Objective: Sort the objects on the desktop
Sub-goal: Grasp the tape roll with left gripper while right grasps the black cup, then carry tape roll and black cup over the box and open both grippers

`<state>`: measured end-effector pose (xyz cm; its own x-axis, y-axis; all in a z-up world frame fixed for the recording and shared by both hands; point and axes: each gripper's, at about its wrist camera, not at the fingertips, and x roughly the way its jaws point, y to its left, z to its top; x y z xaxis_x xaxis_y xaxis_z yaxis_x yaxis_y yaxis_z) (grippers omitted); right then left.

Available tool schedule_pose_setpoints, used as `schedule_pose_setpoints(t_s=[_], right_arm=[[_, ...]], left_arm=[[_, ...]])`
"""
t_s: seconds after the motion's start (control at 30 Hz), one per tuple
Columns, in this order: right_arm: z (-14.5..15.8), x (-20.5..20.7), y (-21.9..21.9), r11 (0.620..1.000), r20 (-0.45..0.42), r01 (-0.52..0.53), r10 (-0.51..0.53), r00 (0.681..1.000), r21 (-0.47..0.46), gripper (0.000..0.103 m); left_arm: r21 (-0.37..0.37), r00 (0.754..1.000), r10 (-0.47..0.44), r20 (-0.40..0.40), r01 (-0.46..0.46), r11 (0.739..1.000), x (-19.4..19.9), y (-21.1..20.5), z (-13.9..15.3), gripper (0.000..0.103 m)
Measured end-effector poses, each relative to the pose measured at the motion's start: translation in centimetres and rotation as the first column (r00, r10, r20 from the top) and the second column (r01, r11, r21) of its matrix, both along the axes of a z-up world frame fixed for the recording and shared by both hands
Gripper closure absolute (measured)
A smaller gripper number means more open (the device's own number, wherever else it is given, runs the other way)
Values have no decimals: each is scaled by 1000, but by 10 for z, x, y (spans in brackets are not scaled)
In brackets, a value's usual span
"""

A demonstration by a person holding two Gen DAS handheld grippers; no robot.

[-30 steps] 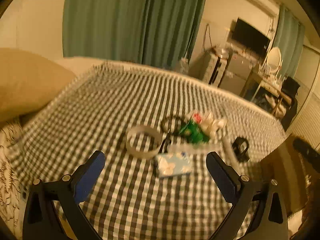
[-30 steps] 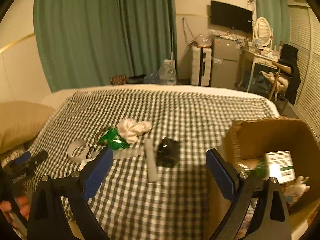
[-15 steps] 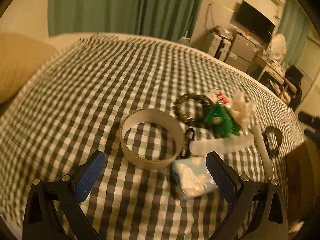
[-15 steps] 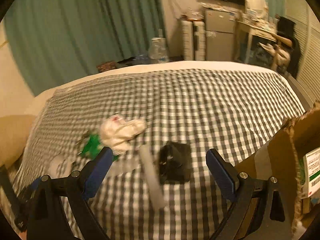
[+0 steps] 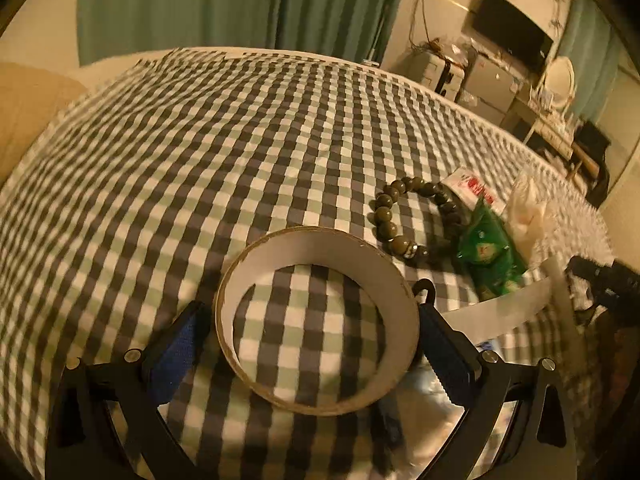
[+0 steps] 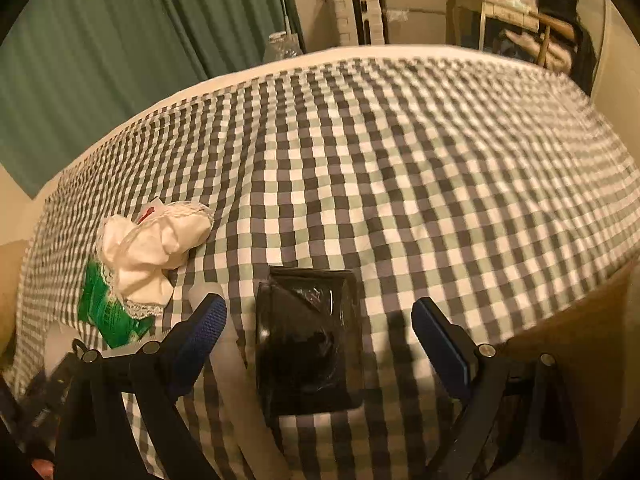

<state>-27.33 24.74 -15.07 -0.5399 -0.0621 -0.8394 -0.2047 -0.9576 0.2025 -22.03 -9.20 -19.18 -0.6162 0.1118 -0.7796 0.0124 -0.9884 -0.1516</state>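
Sorting barely begun: both grippers are lowered over their first things, nothing yet gripped.

Left wrist view: the left gripper is held with fingers apart, straddling the tape ring on the checked bed cover; the bead bracelet and green packet are left unsorted beside it. Right wrist view: the right gripper is held open around the black wrapped box, with the white cloth lying near.

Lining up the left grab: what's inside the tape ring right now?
Inside the tape ring only the checkered cloth shows; nothing else lies in it. The left gripper straddles it, jaws open. The ring's near wall covers a strip of cloth just outside.
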Motion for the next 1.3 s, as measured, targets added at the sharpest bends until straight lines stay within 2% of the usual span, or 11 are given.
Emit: schedule_pose_setpoints(t_s=[0.1,0.13,0.17,0.2,0.37,0.7,0.83,0.93,0.97,1.1,1.3], right_arm=[[-6,-1,4,1000,18,6,-6,1000,-10,29],[-5,0,4,1000,14,4,-4,1000,-13,33],[-4,1,4,1000,11,-3,3,1000,-21,49],[-3,1,3,999,12,-12,12,1000,-33,52],[0,11,-6,1000,12,-28,28,1000,3,53],[40,46,-17,999,-52,-46,45,998,-9,53],[58,66,-12,999,-76,-44,41,996,-31,53],[60,76,-14,998,-91,-48,44,995,-40,53],[62,81,-15,998,-94,-51,47,994,-43,53],[63,88,-13,997,-95,-55,50,994,-49,53],[67,96,-12,997,-90,-52,47,995,-56,53]], left_arm=[[-25,1000,-19,-1,19,1000,1,2,-1,6],[-44,999,-35,2,35,998,2,4,-1,15],[-57,999,-42,-3,42,998,3,5,0,17],[-62,999,-44,-9,44,997,4,6,1,17],[-81,998,-35,-53,31,996,13,6,12,17],[-112,993,-53,-108,40,993,54,2,41,17],[-88,997,-80,-23,77,993,54,6,33,16],[-123,996,-76,39,81,989,51,13,21,16],[-101,996,-68,56,73,992,49,11,18,15],[22,995,-26,93,24,999,47,-7,17,11],[24,993,-52,104,50,998,62,-3,19,10]])
